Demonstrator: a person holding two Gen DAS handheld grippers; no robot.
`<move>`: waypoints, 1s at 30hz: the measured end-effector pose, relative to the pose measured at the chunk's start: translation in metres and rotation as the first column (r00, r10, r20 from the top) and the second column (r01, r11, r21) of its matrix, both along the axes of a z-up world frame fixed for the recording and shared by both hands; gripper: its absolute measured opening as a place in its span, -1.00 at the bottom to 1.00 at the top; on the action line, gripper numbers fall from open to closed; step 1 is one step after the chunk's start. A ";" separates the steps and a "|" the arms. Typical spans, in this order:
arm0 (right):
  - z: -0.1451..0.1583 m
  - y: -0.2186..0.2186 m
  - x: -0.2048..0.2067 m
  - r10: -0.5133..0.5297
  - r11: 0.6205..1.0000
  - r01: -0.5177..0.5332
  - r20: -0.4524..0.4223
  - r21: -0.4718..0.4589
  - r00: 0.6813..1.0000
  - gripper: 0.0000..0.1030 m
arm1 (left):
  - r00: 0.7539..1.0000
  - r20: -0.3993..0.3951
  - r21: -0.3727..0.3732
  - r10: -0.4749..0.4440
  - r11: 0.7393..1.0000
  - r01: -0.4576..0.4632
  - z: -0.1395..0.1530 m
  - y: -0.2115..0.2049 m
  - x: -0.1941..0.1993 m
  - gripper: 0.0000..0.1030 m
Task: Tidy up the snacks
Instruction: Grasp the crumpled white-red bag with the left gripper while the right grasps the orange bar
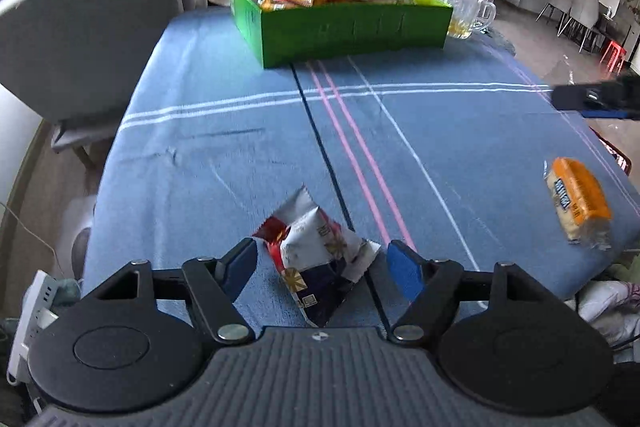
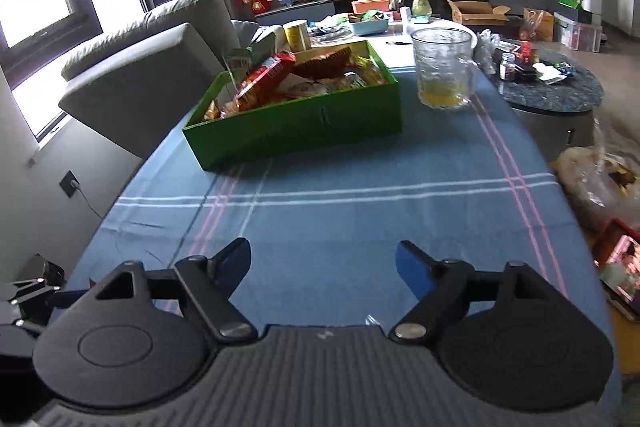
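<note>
- Crumpled snack packet [image 1: 320,259], white, red and dark, lay on the blue striped tablecloth [image 1: 224,147] at the near edge, between the fingers of the left gripper [image 1: 322,263].
- Left gripper spread, pads either side of the packet, neither seen pressing it; packet not yet held.
- Step in hand, judged: lining up to pick the packet for the green box [image 1: 344,27] at the far end, already heaped with snacks.
- Next move called for closing on the packet's bulged middle, lifting clear of the cloth, carrying far over open cloth, dropping over the box's near wall.
- Right gripper [image 2: 324,267] spread too, nothing between its fingers, only bare cloth below.
- Orange-wrapped snack [image 1: 578,205] sat near the right edge, well apart from the packet; likely a later pick.
- Wide bare cloth between packet and box, no obstacle along that path.
- Glass mug [image 2: 444,67] just right of the box; risk of a knock if swung wide right.
- Grey sofa [image 1: 88,27] close along the left edge; little room there.
</note>
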State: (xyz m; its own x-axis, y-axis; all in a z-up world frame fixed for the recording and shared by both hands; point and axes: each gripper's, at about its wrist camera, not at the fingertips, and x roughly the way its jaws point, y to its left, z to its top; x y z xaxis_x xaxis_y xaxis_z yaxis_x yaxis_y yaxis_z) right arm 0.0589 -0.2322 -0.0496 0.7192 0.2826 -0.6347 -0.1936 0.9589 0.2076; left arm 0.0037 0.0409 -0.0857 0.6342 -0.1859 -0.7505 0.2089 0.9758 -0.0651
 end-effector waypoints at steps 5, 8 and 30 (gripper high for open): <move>-0.009 -0.003 -0.015 -0.023 0.998 0.021 -0.038 -0.063 0.999 0.65 | 1.000 0.021 -0.011 0.007 1.000 -0.006 -0.007 0.000 0.003 0.08; -0.017 0.003 -0.024 -0.009 0.993 0.000 -0.070 -0.119 0.997 0.65 | 0.999 0.036 -0.018 -0.002 1.000 0.002 -0.005 -0.004 0.004 0.02; -0.046 0.043 -0.018 0.076 0.986 -0.091 -0.108 -0.139 0.991 0.62 | 1.000 0.013 0.015 -0.007 1.000 0.006 -0.007 -0.015 0.006 0.16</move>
